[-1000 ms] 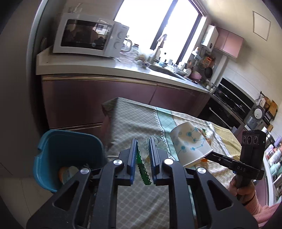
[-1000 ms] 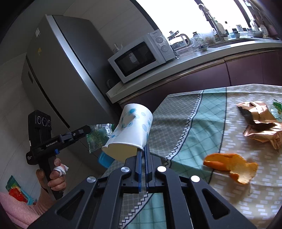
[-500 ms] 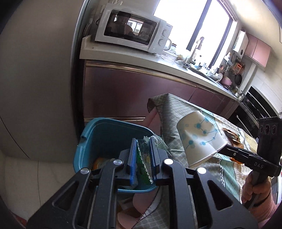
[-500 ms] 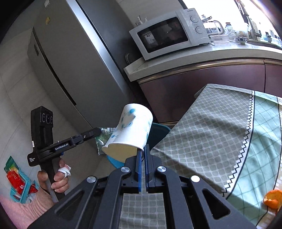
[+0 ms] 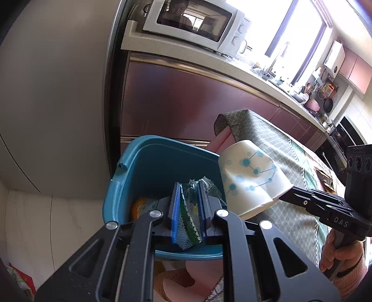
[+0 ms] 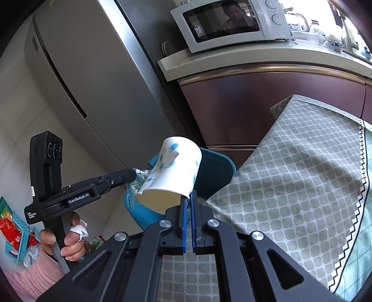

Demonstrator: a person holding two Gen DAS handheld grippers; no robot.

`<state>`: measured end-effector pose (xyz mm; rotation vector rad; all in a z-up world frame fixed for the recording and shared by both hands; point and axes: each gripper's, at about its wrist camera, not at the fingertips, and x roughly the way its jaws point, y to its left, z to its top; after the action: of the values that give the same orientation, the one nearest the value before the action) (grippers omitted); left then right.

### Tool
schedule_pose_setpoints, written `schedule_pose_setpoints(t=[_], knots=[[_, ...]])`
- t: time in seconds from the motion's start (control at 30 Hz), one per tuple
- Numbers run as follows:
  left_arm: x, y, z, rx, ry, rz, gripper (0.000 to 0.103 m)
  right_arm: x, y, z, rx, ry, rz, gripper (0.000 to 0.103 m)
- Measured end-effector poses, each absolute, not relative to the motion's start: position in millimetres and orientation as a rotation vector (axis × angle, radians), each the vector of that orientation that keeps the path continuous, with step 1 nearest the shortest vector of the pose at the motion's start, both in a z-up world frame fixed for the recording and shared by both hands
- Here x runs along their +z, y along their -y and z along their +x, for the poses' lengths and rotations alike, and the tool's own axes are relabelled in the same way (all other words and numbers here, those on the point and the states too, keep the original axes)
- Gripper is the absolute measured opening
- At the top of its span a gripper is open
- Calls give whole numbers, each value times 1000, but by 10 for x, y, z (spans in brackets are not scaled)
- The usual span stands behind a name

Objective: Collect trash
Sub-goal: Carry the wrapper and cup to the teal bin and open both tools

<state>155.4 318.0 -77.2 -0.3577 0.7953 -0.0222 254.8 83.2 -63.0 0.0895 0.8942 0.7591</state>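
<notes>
The paper cup (image 6: 172,172), white with blue dots, hangs mouth-down and tilted, pinched by one wall at its rim in the right gripper (image 6: 188,202), whose blue pads are pressed nearly together on that thin wall. It is light and empty by the look of it, and soft: the rim is already bent out of round at 6 o'clock where the pads bite. A rim pinch like this suits it, since the wall folds instead of slipping; squeezing across the body would only crush it.

In the left wrist view the cup sits at 3 o'clock of the left gripper (image 5: 188,204), which pinches a crinkled clear-and-green plastic wrapper (image 5: 189,209) between its pads. The wrapper is limp, nearly weightless and slick, so it may cling to a pad when let go.

Both pieces hang over the open mouth of the teal bin (image 5: 139,162), the cup toward its edge at 3 o'clock beside the cloth-covered counter (image 6: 302,174). Orange scraps (image 5: 137,206) lie in the bin's bottom. Behind it, at 12 o'clock, stand maroon cabinets (image 5: 186,100) with a microwave (image 5: 195,21) on top; the refrigerator (image 6: 93,69) is at 10 o'clock in the right wrist view.

Judging by position, dropping both is the step in hand.
</notes>
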Motion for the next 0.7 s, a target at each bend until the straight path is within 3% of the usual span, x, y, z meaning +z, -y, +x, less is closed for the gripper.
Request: schedule_pose_setpoints(t=[0.23, 0.33, 0.47, 0.7], knots=[[-890, -3150, 1704, -4, -825, -350, 14, -768, -1022, 2632, 750, -934, 66, 3], [-936, -3111, 1768, 14, -841, -330, 18, -809, -1063, 2670, 737, -954, 71, 9], [-1029, -3068, 1848, 27, -871, -323, 24, -808, -1018, 2633, 728, -946, 80, 30], [-1133, -3002, 1868, 35, -882, -329, 27, -776, -866, 2485, 749, -928, 93, 30]])
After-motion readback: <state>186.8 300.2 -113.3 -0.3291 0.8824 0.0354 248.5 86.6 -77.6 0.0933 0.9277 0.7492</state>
